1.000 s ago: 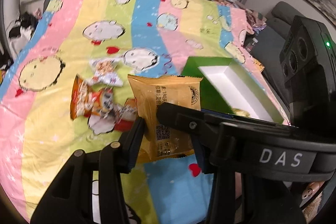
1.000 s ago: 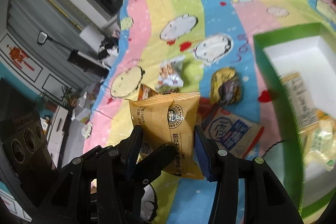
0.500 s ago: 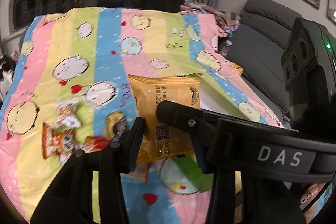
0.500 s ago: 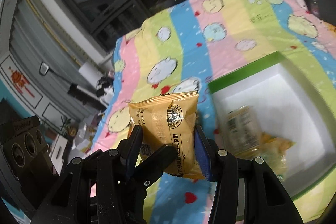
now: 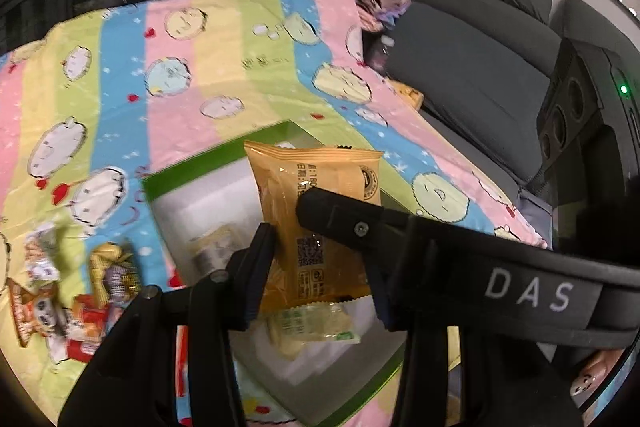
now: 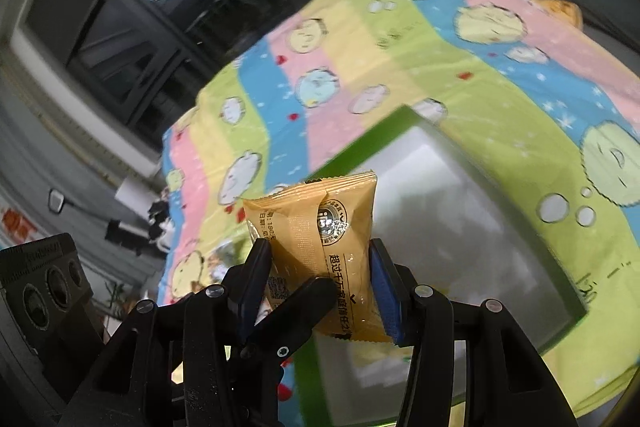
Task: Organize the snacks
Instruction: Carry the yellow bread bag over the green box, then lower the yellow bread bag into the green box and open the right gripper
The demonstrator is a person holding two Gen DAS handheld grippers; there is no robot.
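— How many boxes do you count?

— I see one green box (image 5: 224,155) with a white inside, and I count two packets lying in it (image 5: 312,323).

— And outside it?

— One orange packet (image 5: 316,211) up between my grippers, two grippers (image 5: 320,263) in all. On the striped blanket (image 5: 192,67) I make out about four loose snacks (image 5: 116,267); blur keeps me from an exact number.

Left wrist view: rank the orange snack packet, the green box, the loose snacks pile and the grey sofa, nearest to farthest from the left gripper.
1. orange snack packet, clamped in the left gripper.
2. green box, directly beneath.
3. loose snacks pile, lower left on the blanket.
4. grey sofa, upper right.
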